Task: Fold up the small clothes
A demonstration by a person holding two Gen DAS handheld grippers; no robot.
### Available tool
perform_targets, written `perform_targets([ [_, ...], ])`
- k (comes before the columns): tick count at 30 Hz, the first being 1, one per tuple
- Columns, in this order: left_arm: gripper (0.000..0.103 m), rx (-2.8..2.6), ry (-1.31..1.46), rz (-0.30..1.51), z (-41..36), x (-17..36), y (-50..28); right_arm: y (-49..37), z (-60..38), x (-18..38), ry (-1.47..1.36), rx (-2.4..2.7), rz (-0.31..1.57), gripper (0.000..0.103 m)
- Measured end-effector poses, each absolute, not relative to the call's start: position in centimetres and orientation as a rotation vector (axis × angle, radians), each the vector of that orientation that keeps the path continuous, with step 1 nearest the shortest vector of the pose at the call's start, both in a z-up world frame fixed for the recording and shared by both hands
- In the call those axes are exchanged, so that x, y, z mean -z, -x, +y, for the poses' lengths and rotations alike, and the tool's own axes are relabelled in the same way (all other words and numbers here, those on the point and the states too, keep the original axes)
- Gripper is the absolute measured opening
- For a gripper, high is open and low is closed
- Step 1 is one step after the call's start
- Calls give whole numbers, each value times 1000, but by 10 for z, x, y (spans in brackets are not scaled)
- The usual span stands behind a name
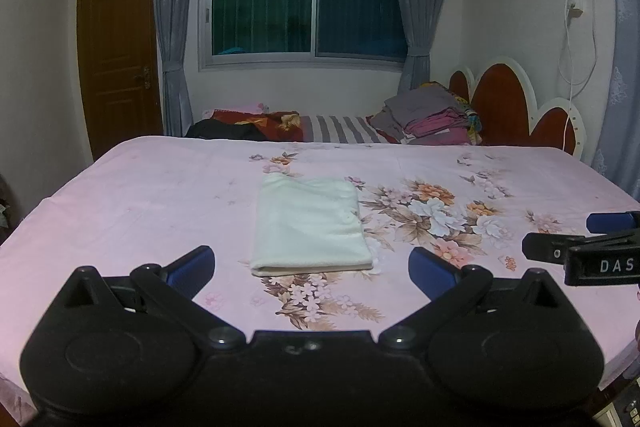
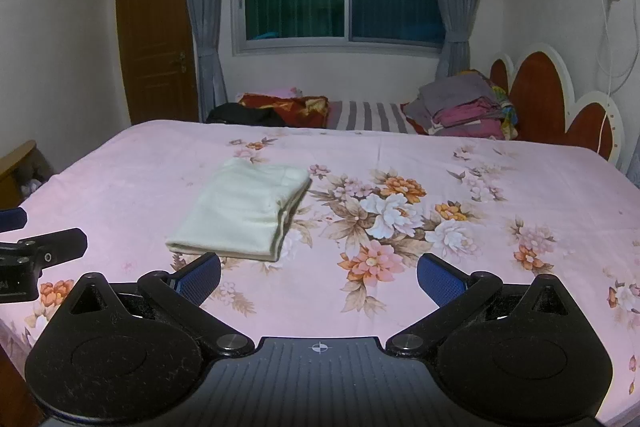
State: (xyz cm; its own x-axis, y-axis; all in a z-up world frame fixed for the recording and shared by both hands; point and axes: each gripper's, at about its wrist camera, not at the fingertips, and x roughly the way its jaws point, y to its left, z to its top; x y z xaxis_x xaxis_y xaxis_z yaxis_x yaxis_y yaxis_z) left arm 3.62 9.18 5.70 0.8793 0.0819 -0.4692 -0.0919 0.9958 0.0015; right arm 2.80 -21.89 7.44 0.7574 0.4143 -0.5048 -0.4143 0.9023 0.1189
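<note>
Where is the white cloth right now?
The folded white cloth lies on the pink flowery bedsheet, just ahead of the open left gripper, left of the big flowers.

Pale cream folded cloth [image 1: 310, 225] on a pink bedsheet [image 1: 160, 195] printed with orange, white and pink flowers with brown leaves, right of the cloth. Beyond the cloth, a grey-and-white striped blanket [image 1: 340, 129], a grey and magenta clothes pile [image 1: 432, 115], a red headboard [image 1: 500, 103] edged white. Both grippers black, blue pads [image 2: 198, 277]. Grey curtains [image 1: 172, 27], brown door [image 1: 114, 55]
</note>
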Motion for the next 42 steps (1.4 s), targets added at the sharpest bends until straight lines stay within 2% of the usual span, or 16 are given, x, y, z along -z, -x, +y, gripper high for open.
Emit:
perform_targets([
  [42,102,-68,12,483,86,-58,-40,-34,-229,-73,16,-467,542,103],
])
